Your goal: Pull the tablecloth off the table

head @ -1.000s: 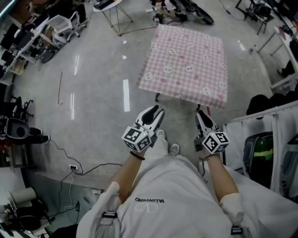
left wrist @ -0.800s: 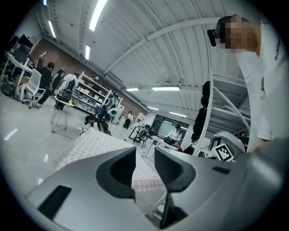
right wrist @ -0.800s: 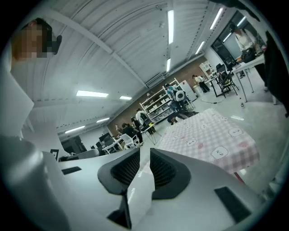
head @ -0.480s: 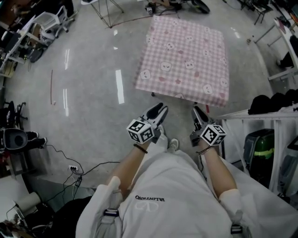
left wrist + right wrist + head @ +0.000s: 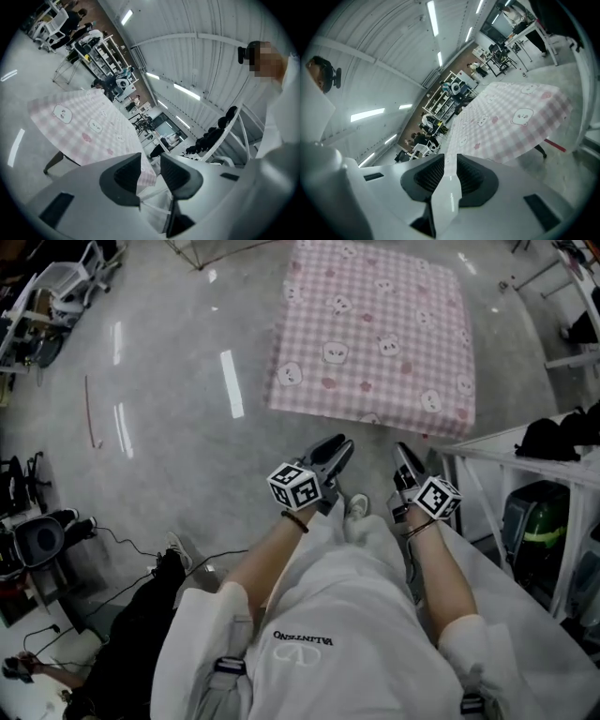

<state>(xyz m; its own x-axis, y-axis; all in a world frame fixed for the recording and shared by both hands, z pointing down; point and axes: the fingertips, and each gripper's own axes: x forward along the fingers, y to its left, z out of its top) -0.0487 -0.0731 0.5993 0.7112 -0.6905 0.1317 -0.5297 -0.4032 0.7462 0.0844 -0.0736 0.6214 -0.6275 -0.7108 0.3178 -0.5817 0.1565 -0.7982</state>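
Note:
The pink checked tablecloth [image 5: 375,334] with small animal faces covers a square table ahead of me, its edges hanging down all round. It also shows in the left gripper view as the tablecloth [image 5: 89,126] and in the right gripper view as the tablecloth [image 5: 511,122]. My left gripper [image 5: 339,444] is held out just short of the near hem, a little left of its middle. Beside it, my right gripper [image 5: 401,451] points at the same hem. Neither touches the cloth. In each gripper view the jaws stand close together with nothing between them: left gripper [image 5: 151,164], right gripper [image 5: 450,164].
A white rack [image 5: 525,442] with dark bundles on it stands close on the right, a green thing [image 5: 536,532] below it. Cables [image 5: 131,563] trail over the grey floor at left. A dark table leg [image 5: 54,161] shows under the cloth. Chairs and desks stand far left.
I have stepped toward the table: it has grown larger and nearer in the head view. Both grippers keep their pose in front of me, now near the hem.

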